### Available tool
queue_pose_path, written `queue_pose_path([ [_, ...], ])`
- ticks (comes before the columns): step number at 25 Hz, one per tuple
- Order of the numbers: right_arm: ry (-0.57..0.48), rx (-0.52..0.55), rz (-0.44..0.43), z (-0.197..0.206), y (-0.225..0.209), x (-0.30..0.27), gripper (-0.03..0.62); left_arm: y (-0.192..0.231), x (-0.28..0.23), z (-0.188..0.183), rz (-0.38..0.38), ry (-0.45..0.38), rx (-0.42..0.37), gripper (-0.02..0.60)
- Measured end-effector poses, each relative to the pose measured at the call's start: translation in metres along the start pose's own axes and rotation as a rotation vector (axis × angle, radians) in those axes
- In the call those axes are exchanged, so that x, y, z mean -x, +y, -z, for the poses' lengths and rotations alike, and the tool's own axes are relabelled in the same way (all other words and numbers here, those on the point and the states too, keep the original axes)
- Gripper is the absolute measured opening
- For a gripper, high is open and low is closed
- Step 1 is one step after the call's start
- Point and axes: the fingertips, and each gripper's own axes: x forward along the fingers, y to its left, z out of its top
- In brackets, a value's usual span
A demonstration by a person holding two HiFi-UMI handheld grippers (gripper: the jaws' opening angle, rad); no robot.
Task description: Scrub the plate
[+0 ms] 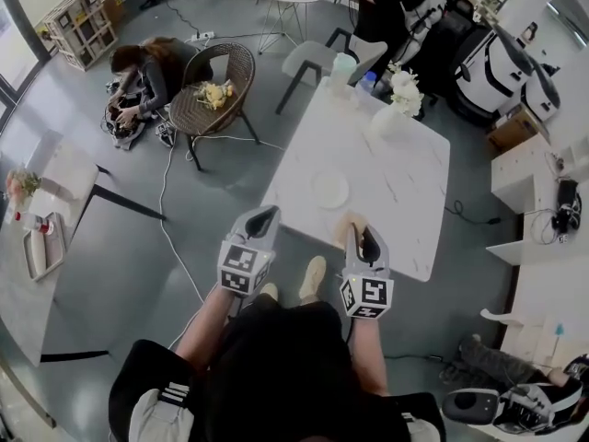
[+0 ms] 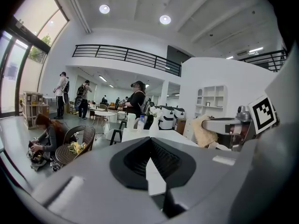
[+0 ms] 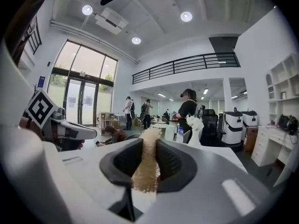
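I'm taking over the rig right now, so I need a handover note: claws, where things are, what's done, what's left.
Left claw: shut, empty, by the near left corner of the white table.
Right claw: shut on a tan sponge, at the table's near edge.
Plate: white, lying on the table ahead of both claws; neither touches it.
Done: sponge in grip.
Left: carry the sponge to the plate and scrub. The left claw could probably steady the plate.
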Motion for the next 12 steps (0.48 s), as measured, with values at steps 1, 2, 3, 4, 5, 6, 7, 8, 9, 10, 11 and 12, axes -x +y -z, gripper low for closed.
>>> queue_pose_path([
  [1,0.001,0.000,-0.004,0.000,-0.004,-0.005,0.091,0.000,-0.005,-0.001,-0.002,0.001,0.000,0.006],
  [2,0.001,0.000,-0.007,0.000,-0.008,-0.010,0.090,0.000,-0.011,-0.002,-0.004,0.001,0.000,0.006],
  [3,0.002,0.000,-0.011,0.000,-0.013,-0.016,0.091,0.000,-0.018,-0.002,-0.005,0.002,0.001,0.006],
  [4,0.002,-0.002,-0.015,0.000,-0.019,-0.023,0.091,0.000,-0.026,-0.003,-0.007,0.006,0.005,0.006],
  [5,0.003,-0.003,-0.019,0.000,-0.025,-0.031,0.091,0.000,-0.034,-0.003,-0.009,0.010,0.009,0.006],
  [6,0.006,-0.004,-0.024,0.001,-0.031,-0.039,0.091,0.000,-0.043,-0.004,-0.012,0.013,0.013,0.006],
  [7,0.011,-0.003,-0.030,0.002,-0.038,-0.047,0.091,0.000,-0.053,-0.005,-0.016,0.018,0.020,0.006],
  [8,0.018,-0.003,-0.040,0.003,-0.045,-0.055,0.091,-0.001,-0.061,-0.005,-0.023,0.025,0.028,0.006],
  [9,0.028,-0.003,-0.053,0.005,-0.051,-0.062,0.091,-0.002,-0.069,-0.004,-0.030,0.034,0.037,0.006],
  [10,0.036,-0.003,-0.067,0.007,-0.056,-0.069,0.091,-0.003,-0.077,-0.001,-0.036,0.042,0.046,0.006],
  [11,0.042,-0.004,-0.078,0.008,-0.063,-0.077,0.091,-0.004,-0.086,0.000,-0.040,0.049,0.053,0.006],
  [12,0.046,-0.005,-0.088,0.010,-0.069,-0.086,0.091,-0.004,-0.096,0.000,-0.042,0.054,0.059,0.006],
])
